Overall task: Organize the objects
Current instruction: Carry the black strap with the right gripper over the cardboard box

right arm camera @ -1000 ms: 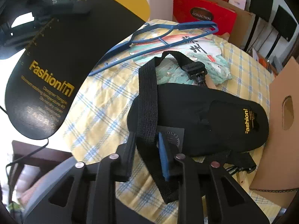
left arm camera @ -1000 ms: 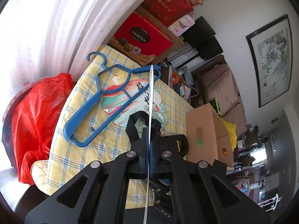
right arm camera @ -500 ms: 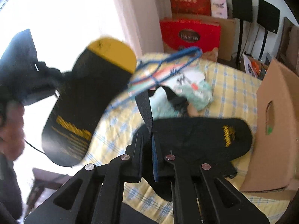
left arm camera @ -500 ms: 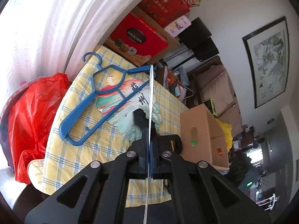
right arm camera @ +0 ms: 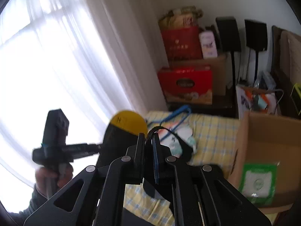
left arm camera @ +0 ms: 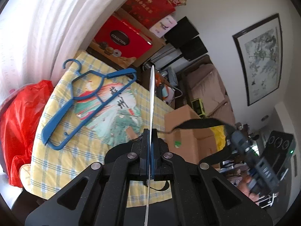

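Raised clear of the tabletop point(left arm camera: 56, 150) since the earlier frames, the black bag's strap point(right arm camera: 165, 131) now hangs looped from the right gripper point(right arm camera: 148, 143), whose jaws closed on it within the last second. The bag point(right arm camera: 180, 150) itself, dark and soft, dangles blurred just above the checked cloth near the cardboard box point(right arm camera: 272, 150). The left gripper point(left arm camera: 150, 143) is clamped on a thin black card with a yellow end point(right arm camera: 128, 122), seen edge-on from its own camera. Risk: the swinging bag may snag the blue hanger point(left arm camera: 75, 103) at the far edge, or the narrow strap may slip from the pads.
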A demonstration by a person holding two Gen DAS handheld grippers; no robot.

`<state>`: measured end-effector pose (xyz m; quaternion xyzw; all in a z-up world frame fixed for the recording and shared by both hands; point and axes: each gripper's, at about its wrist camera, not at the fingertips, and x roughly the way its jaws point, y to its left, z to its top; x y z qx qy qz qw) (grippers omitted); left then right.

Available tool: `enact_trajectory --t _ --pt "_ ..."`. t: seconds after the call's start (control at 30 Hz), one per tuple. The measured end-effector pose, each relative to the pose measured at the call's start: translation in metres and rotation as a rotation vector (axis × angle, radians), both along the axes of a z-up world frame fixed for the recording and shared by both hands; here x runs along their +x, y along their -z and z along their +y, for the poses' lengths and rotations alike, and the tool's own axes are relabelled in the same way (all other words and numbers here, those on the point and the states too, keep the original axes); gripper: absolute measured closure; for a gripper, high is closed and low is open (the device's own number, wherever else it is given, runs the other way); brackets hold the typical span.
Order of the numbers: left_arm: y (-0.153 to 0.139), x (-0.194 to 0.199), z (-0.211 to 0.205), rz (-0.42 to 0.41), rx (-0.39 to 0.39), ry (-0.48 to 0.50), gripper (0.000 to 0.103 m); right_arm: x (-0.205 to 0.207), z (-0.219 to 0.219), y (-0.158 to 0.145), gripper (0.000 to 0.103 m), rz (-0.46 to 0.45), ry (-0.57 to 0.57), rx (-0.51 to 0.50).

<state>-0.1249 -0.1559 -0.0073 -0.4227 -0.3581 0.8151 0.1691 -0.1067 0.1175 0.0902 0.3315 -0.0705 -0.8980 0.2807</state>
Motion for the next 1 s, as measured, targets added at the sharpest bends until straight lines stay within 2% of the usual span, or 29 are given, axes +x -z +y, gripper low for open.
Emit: enact_trajectory --t 0.5,0.67,0.83,1.0 --pt "-0.066 -0.017 0.047 0.088 -0.022 0.091 0.102 0.008 0.047 -0.144 0.097 0.175 0.091 0.045" --pt "-0.088 -0.024 0.077 0.118 -0.025 0.144 0.102 0.006 0.066 -0.175 0.097 0.207 0.152 0.086" --pt "-0.100 -0.032 0.110 0.130 -0.019 0.194 0.102 0.004 0.090 -0.196 0.097 0.217 0.198 0.074" --pt "-0.107 -0.037 0.132 0.134 -0.010 0.225 0.102 0.003 0.117 -0.236 0.097 0.251 0.260 0.072"
